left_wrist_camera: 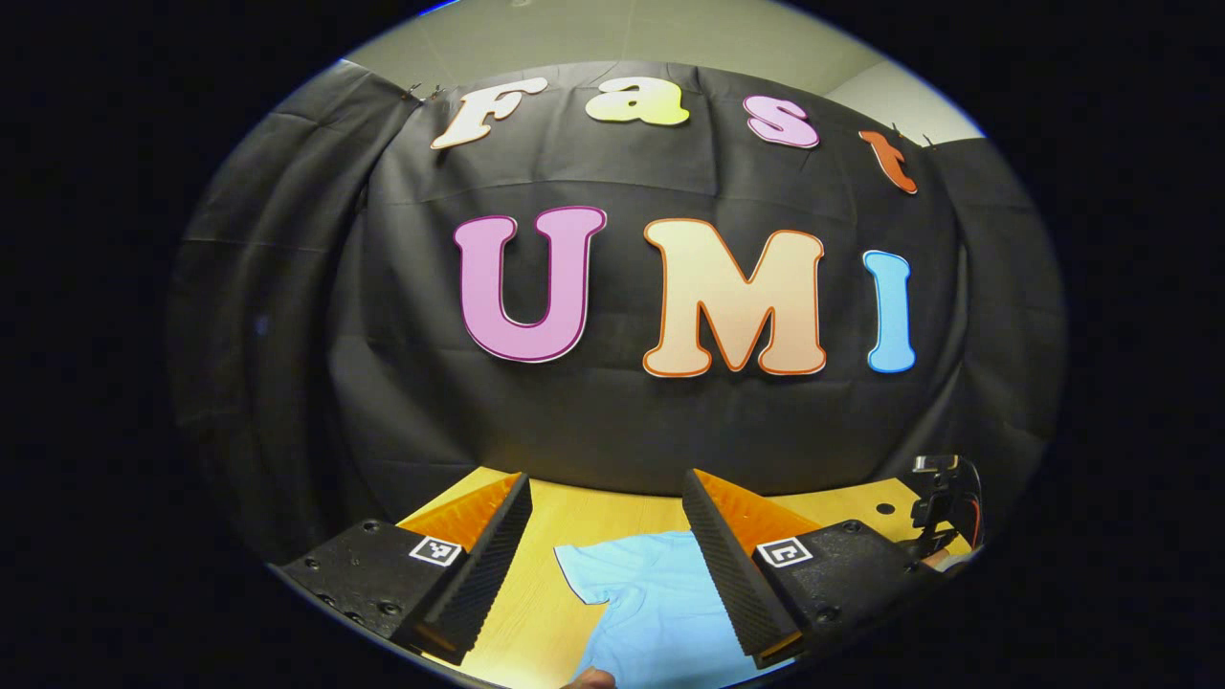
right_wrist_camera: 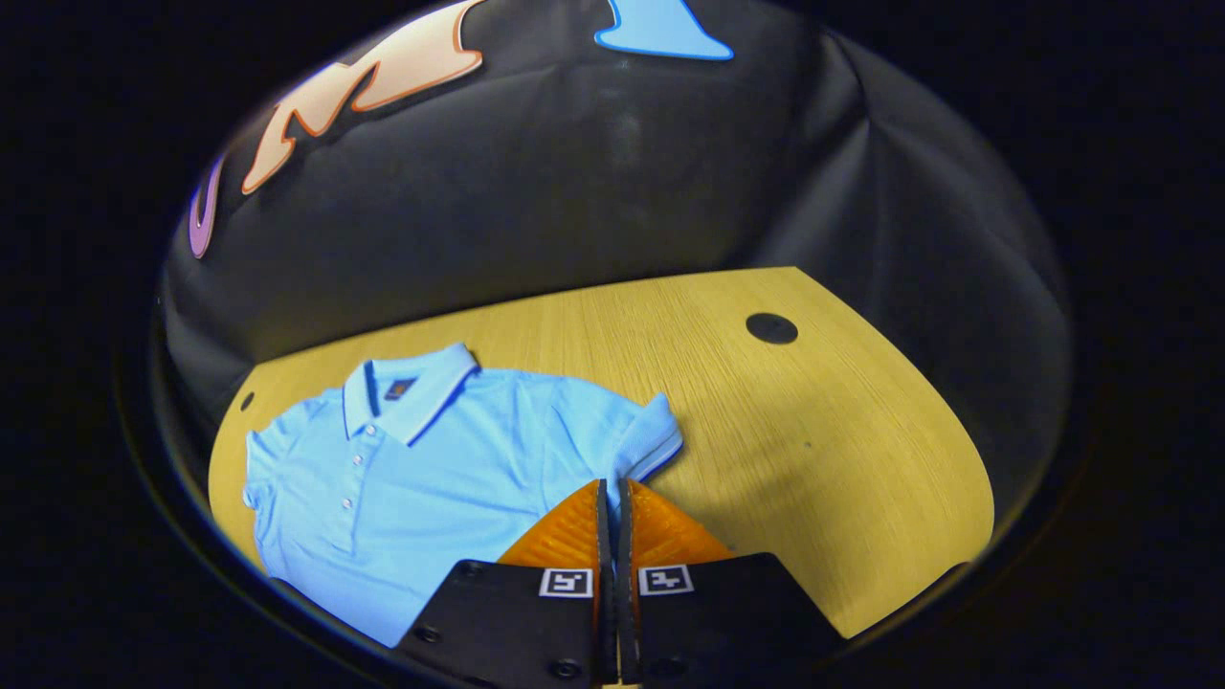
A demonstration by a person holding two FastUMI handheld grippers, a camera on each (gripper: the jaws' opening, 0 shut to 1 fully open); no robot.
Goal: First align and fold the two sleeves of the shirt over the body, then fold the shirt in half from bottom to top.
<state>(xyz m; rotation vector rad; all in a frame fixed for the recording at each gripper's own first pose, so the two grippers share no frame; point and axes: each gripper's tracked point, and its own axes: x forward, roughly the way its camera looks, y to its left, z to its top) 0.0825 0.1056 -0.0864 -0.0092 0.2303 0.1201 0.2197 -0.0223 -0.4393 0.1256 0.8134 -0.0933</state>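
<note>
A light blue polo shirt [right_wrist_camera: 421,478] lies flat and face up on the wooden table [right_wrist_camera: 813,431], collar [right_wrist_camera: 407,388] toward the booth wall, both short sleeves spread out. In the right gripper view my right gripper [right_wrist_camera: 612,483] is shut, its tips just over the shirt's edge below one sleeve [right_wrist_camera: 651,435]; I cannot tell if any cloth is pinched. In the left gripper view my left gripper [left_wrist_camera: 605,478] is wide open above the table, and the shirt [left_wrist_camera: 651,603] with its other sleeve [left_wrist_camera: 579,565] lies below, between the fingers.
A round black hole [right_wrist_camera: 771,328] sits in the tabletop to the right of the shirt, with a smaller one [right_wrist_camera: 247,400] at the far left edge. Black cloth closes the back. The other gripper [left_wrist_camera: 943,507] shows at the right of the left gripper view.
</note>
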